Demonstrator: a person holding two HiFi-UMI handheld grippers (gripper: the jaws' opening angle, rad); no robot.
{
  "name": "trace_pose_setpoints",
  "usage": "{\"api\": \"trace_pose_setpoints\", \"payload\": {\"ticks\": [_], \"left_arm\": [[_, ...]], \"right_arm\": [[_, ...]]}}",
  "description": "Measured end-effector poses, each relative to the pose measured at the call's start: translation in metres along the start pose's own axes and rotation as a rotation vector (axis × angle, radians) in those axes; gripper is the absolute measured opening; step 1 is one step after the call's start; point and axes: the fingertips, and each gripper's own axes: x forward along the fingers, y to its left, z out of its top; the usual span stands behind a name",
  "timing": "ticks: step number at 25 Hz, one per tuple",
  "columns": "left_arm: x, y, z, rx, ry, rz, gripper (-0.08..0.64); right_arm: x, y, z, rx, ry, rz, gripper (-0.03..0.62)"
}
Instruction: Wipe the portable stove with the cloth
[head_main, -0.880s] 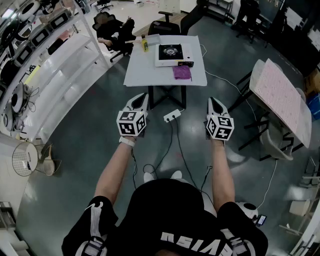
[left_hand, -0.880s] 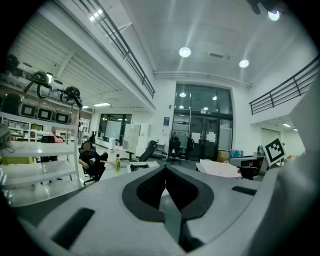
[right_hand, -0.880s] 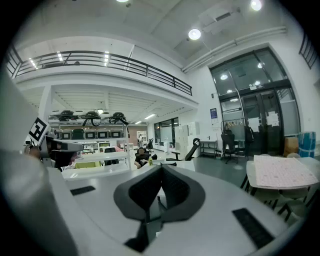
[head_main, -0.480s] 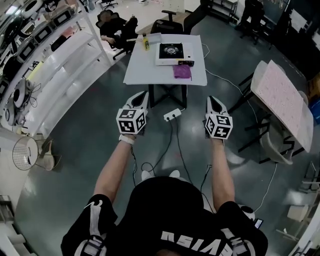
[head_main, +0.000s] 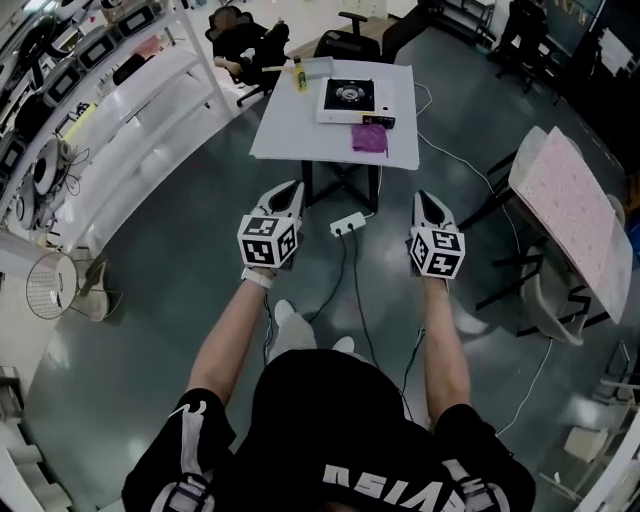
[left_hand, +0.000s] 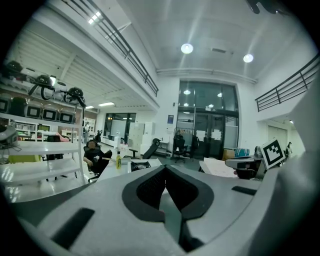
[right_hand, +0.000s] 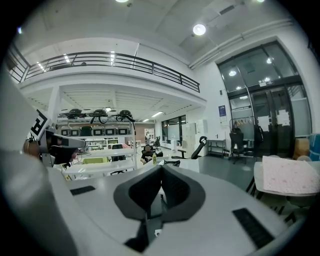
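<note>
The portable stove (head_main: 352, 97) sits at the far side of a white table (head_main: 290, 130) well ahead of me. A purple cloth (head_main: 369, 137) lies flat just in front of it, near the table's front edge. My left gripper (head_main: 292, 187) and right gripper (head_main: 424, 198) hover side by side over the floor, short of the table and pointing toward it. In the left gripper view the left gripper (left_hand: 165, 169) has its tips together with nothing between them. The right gripper (right_hand: 161, 167) looks the same in its own view.
A yellow bottle (head_main: 298, 75) stands at the table's back left. A power strip (head_main: 347, 226) with cables lies on the floor under the table. White shelving (head_main: 110, 120) runs along the left, a pink-topped table (head_main: 575, 205) stands right, and a seated person (head_main: 240, 35) is behind.
The table, stove and cloth have drawn nearer and slightly right in view as I step forward; one foot now shows below. Both grippers keep their pose and stay shut.
</note>
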Motion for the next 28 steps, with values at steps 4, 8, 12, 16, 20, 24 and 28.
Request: {"api": "trace_pose_setpoints", "payload": {"ticks": [4, 8, 12, 16, 20, 24, 28], "left_arm": [[0.01, 0.004, 0.004, -0.002, -0.003, 0.009, 0.006], [0.028, 0.007, 0.007, -0.002, -0.008, 0.003, 0.006], [0.055, 0.013, 0.008, -0.009, -0.012, -0.011, 0.006], [0.087, 0.029, 0.013, -0.021, -0.01, -0.019, 0.006], [0.122, 0.047, 0.021, -0.032, -0.008, -0.03, 0.006], [0.155, 0.072, 0.029, -0.037, -0.002, -0.043, 0.006], [0.191, 0.106, 0.037, -0.047, 0.006, -0.053, 0.006]], "right_arm": [[0.011, -0.002, 0.004, 0.001, -0.01, 0.012, 0.011], [0.024, -0.008, 0.003, -0.001, -0.005, 0.013, 0.011], [0.045, -0.016, 0.001, -0.007, 0.005, 0.007, 0.011], [0.077, -0.023, 0.005, -0.009, 0.016, 0.003, 0.011], [0.113, -0.027, 0.012, -0.021, 0.03, 0.004, 0.011], [0.156, -0.028, 0.023, -0.025, 0.037, 0.003, 0.011], [0.204, -0.027, 0.033, -0.029, 0.047, -0.002, 0.011]]}}
